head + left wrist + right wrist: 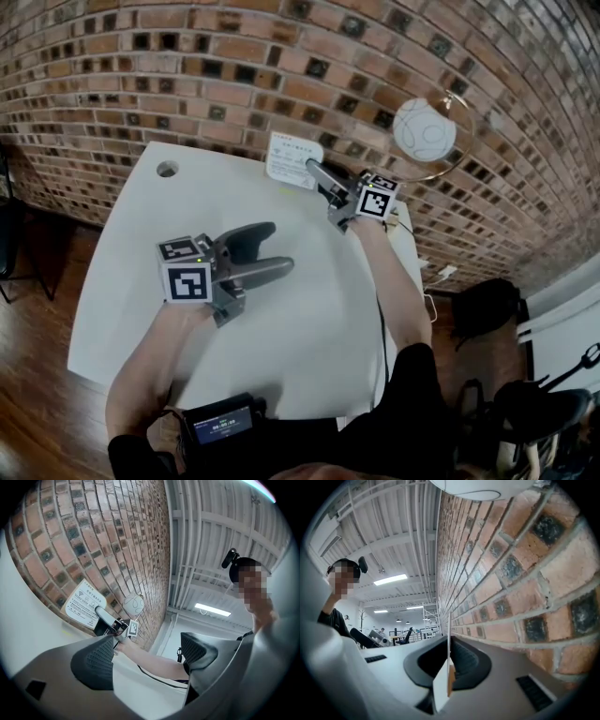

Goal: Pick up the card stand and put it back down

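Observation:
The card stand (292, 159) is a white printed card held upright at the far edge of the white table (309, 328), close to the brick wall (187, 66). My right gripper (313, 170) is shut on its right edge. In the right gripper view the card stand (440, 686) shows edge-on, pinched between the two dark pads of my right gripper (449, 667). I cannot tell whether its foot touches the table. My left gripper (279, 248) hovers open over the middle of the table with nothing between its jaws. From the left gripper view (147, 660), the card stand (84, 604) and right gripper (101, 615) lie ahead.
A round white lamp globe (424, 131) hangs by the wall just right of the card. A cable hole (167, 169) sits in the table's far left corner. A cable (380, 319) runs along the table's right edge. A small screen device (220, 427) is at the person's waist.

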